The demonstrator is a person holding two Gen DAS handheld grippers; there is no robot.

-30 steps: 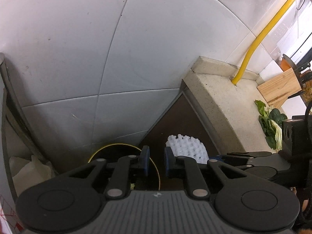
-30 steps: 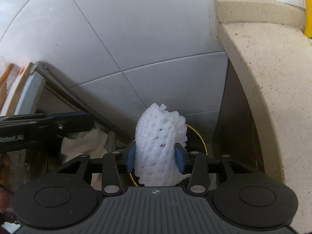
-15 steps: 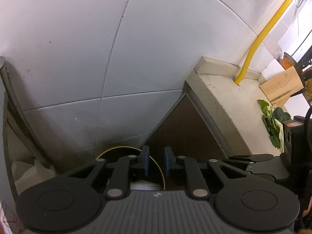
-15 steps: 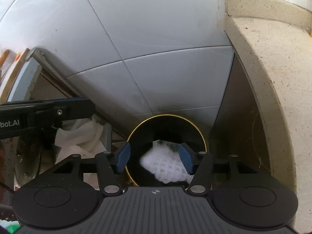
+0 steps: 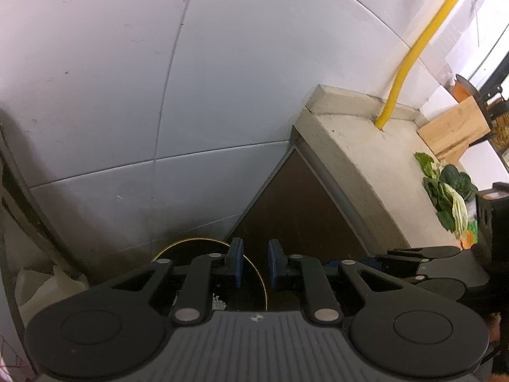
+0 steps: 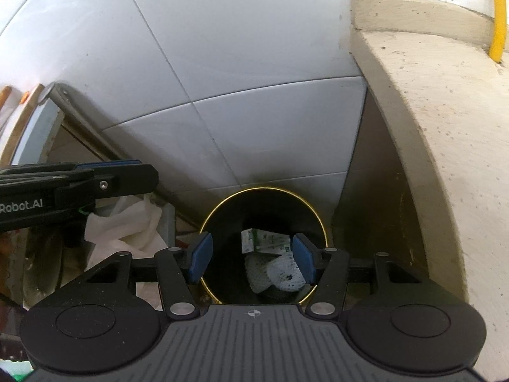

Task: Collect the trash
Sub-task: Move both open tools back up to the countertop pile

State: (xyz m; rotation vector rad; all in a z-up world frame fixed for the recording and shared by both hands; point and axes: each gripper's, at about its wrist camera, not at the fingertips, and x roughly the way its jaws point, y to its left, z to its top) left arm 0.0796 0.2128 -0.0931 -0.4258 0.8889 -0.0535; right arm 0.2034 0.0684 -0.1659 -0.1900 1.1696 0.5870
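Note:
A black bin with a gold rim [image 6: 264,188] stands on the floor between the tiled wall and a stone counter. Inside it lie a white foam net [image 6: 276,273] and a green-and-white carton [image 6: 264,238]. My right gripper [image 6: 253,258] hangs open right over the bin mouth, its blue pads apart with nothing between them. My left gripper [image 5: 256,262] is all but shut and empty, just left of the bin rim [image 5: 191,240]; a scrap of the foam net [image 5: 218,302] shows below it. From the right wrist, the left gripper [image 6: 140,175] reaches in from the left.
The stone counter [image 6: 445,127] rises to the right, with a brown cabinet side [image 5: 296,207] under it. Leafy greens [image 5: 445,191], a wooden block [image 5: 455,130] and a yellow pipe [image 5: 410,54] are on the counter. A white bag [image 6: 127,222] sits left of the bin.
My right gripper opened and the white foam net dropped from its pads into the bin. The left gripper stayed where it was, still nearly shut.

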